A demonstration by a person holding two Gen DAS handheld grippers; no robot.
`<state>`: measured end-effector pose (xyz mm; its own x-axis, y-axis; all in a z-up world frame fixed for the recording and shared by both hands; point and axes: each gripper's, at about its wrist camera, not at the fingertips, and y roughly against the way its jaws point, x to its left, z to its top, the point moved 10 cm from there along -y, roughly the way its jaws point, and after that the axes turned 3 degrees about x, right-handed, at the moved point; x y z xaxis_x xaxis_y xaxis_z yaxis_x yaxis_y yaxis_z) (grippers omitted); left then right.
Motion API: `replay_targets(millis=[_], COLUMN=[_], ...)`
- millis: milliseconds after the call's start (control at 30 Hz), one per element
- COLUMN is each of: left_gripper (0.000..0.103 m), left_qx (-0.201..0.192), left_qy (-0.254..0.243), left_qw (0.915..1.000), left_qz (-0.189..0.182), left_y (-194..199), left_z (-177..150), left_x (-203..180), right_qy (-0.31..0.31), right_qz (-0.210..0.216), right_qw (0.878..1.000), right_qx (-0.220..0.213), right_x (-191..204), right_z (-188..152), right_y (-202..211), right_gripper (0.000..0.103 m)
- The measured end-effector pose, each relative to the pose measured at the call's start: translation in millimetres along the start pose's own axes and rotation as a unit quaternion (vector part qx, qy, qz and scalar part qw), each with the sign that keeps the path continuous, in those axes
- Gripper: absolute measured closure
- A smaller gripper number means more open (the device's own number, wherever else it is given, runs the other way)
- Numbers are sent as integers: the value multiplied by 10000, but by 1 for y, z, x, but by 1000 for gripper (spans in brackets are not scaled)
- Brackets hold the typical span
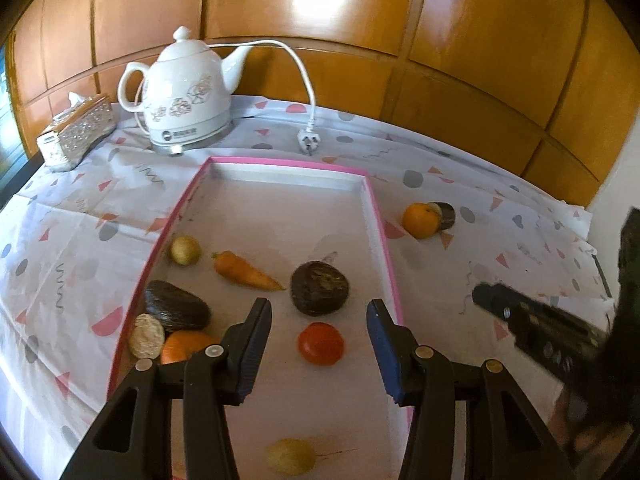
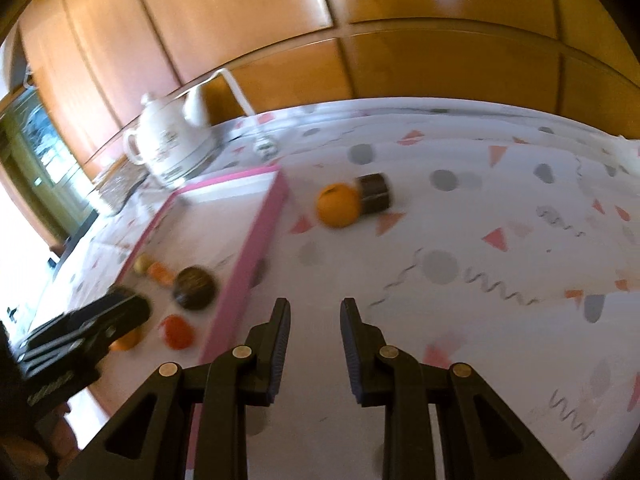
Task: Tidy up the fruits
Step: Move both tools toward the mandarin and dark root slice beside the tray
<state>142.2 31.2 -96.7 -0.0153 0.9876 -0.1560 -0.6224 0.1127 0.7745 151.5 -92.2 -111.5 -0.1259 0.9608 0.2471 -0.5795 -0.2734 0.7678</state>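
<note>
While seven fruits fill the tray (image 1: 382,216), two lie outside.

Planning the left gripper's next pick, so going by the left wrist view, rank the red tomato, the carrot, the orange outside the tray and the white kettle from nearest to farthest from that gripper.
1. Red tomato, in the tray, just ahead between the left gripper's fingers.
2. Carrot, mid-tray, ahead and left.
3. Orange, on the cloth right of the pink tray.
4. White kettle, beyond the tray, far left.

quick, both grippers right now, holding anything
left gripper: open, empty, above the tomato in the pink tray.
right gripper: open a little, empty, over the tablecloth.
</note>
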Motion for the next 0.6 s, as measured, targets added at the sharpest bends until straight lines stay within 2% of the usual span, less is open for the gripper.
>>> replay_targets(millis=[300,600], left_gripper=[53,59], left_qx=[60,310], left_qy=[-205,-160], left_qw=[9994,9968], left_qz=[-268,-723], left_y=[-15,-46], left_z=[16,37], left_x=[-33,-73], right_qy=[-79,93], right_qz=[-302,-255], right_qw=[9995,9996], right_qx=[-58,-19], right_x=[-33,-39], right_z=[32,61], right_y=[-18,-38], right_gripper=[77,77])
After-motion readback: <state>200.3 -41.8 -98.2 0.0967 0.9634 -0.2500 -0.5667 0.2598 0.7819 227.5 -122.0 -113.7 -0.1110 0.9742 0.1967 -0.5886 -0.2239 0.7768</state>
